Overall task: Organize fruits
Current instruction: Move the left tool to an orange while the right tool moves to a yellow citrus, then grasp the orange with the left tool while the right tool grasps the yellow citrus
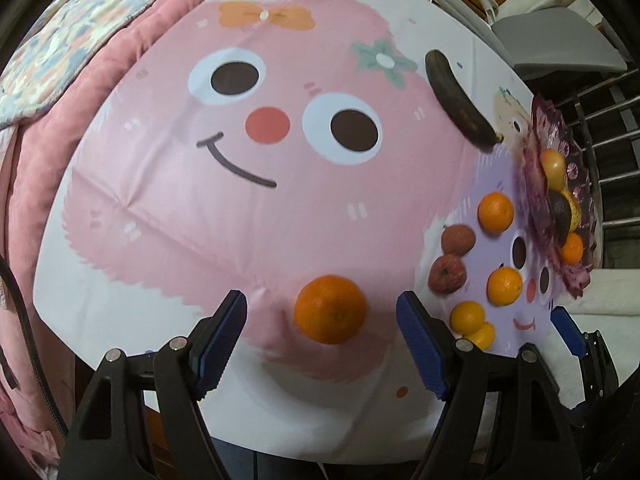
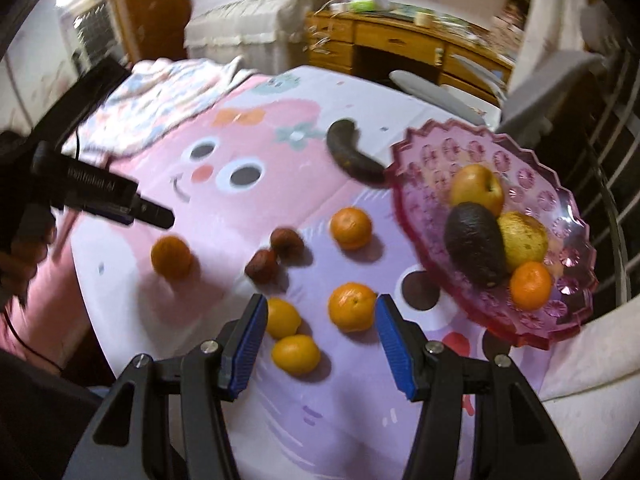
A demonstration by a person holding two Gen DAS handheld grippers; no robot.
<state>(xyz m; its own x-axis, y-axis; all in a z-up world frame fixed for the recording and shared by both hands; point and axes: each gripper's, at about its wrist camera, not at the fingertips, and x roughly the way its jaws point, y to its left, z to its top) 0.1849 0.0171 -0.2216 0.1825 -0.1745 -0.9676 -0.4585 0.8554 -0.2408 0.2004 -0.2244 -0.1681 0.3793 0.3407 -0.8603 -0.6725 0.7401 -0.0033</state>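
My left gripper (image 1: 320,340) is open, its blue pads either side of a lone orange (image 1: 330,309) on the pink cartoon cloth, apart from it. My right gripper (image 2: 320,344) is open above another orange (image 2: 352,307) and two yellow citrus (image 2: 295,354). A pink plastic fruit dish (image 2: 536,320) at right holds an apple (image 2: 477,188), a dark avocado (image 2: 476,244), a yellow fruit (image 2: 524,238) and a small orange (image 2: 530,286). Two brown wrinkled fruits (image 2: 276,256), a third orange (image 2: 350,228) and a blackened banana (image 2: 352,158) lie on the cloth.
The left gripper's body (image 2: 100,196) shows at left in the right wrist view. A pink quilt (image 1: 60,92) lies at the table's left. A wooden desk (image 2: 400,40) and a metal railing (image 1: 600,128) stand beyond the table.
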